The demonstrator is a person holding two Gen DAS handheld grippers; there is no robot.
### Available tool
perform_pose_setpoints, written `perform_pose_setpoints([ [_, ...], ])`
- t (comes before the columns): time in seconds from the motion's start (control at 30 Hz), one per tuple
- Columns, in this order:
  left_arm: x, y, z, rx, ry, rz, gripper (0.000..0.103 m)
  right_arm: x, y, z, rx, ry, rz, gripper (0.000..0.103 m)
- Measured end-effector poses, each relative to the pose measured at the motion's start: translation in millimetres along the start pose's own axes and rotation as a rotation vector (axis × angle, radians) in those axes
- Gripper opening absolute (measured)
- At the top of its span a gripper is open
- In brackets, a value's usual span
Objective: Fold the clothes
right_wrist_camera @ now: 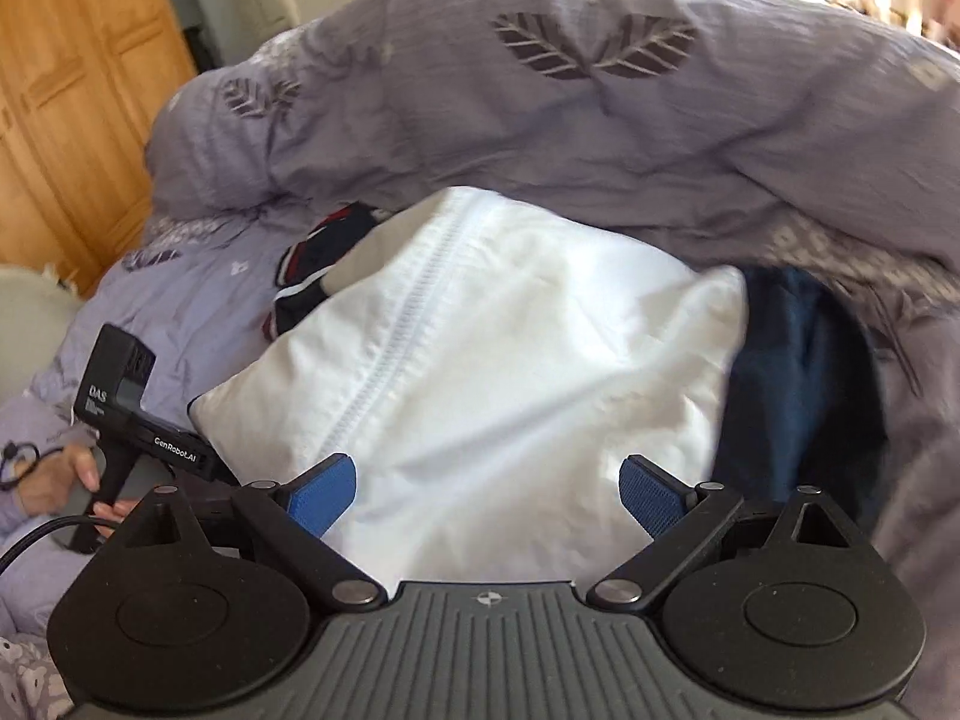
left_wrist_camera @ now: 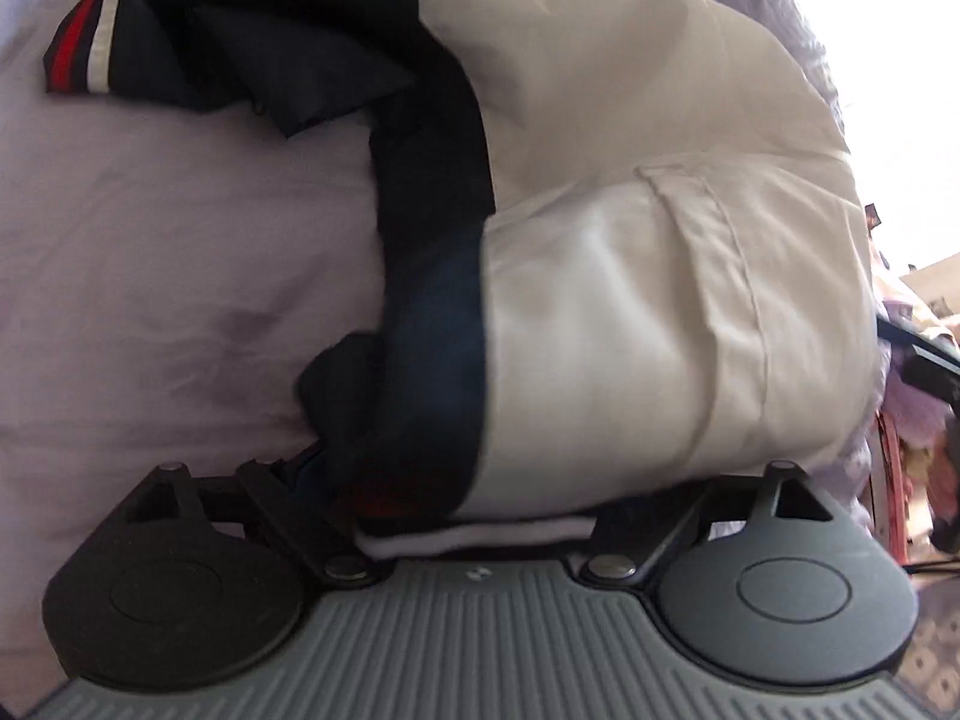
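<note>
A white jacket with navy panels and a red-and-white striped cuff lies folded on the lilac sheet. My left gripper sits right at its near edge with the linkages spread wide. Its fingertips are hidden under the cloth, and nothing shows them pinching it. In the right wrist view the jacket shows its zipper, with a navy part at the right. My right gripper hangs open just above the white cloth, blue pads bare.
A lilac duvet with leaf prints is heaped behind and right of the jacket. A wooden wardrobe stands at the far left. A person's hand holds the left gripper's handle at the jacket's left corner.
</note>
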State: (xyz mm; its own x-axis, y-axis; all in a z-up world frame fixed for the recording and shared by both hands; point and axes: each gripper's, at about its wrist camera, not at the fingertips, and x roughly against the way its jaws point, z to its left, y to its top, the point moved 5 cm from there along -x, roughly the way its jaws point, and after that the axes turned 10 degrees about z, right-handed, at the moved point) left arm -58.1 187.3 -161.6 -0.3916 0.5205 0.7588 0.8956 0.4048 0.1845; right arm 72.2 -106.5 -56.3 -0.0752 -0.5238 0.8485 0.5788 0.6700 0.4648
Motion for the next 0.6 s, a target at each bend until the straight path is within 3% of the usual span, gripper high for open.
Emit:
perform_pose_setpoints([
  [0.03, -1, 1, -4, -0.028, 0.009, -0.019, 0.086, 5, -10, -13, -0.051, 0.003, 0.004, 0.097],
  [0.13, 2, 1, -16, -0.119, 0.069, -0.057, 0.061, 2, -49, -39, -0.174, -0.008, 0.052, 0.097],
  [0.23, 10, 2, -21, -0.114, 0.071, -0.062, 0.041, -20, -71, -50, -0.296, 0.048, 0.067, 0.092],
  [0.3, 23, 5, -22, -0.078, 0.034, -0.086, 0.032, -40, -73, -49, -0.349, 0.083, 0.057, 0.086],
  [0.37, 43, 13, -26, -0.043, -0.01, -0.128, 0.025, -60, -71, -43, -0.352, 0.072, 0.074, 0.053],
  [0.4, 55, 19, -29, -0.032, -0.026, -0.158, 0.024, -65, -68, -38, -0.342, 0.066, 0.083, 0.027],
  [0.43, 67, 25, -34, -0.024, -0.039, -0.191, 0.022, -64, -63, -33, -0.324, 0.079, 0.08, 0.022],
  [0.47, 79, 31, -39, -0.019, -0.059, -0.217, 0.022, -59, -57, -27, -0.314, 0.122, 0.064, 0.021],
  [0.57, 110, 34, -60, -0.049, -0.101, -0.232, 0.022, -16, -38, -11, -0.294, 0.462, -0.031, 0.019],
  [0.6, 115, 31, -64, -0.067, -0.1, -0.214, 0.022, -5, -36, -9, -0.268, 0.52, -0.038, 0.019],
])
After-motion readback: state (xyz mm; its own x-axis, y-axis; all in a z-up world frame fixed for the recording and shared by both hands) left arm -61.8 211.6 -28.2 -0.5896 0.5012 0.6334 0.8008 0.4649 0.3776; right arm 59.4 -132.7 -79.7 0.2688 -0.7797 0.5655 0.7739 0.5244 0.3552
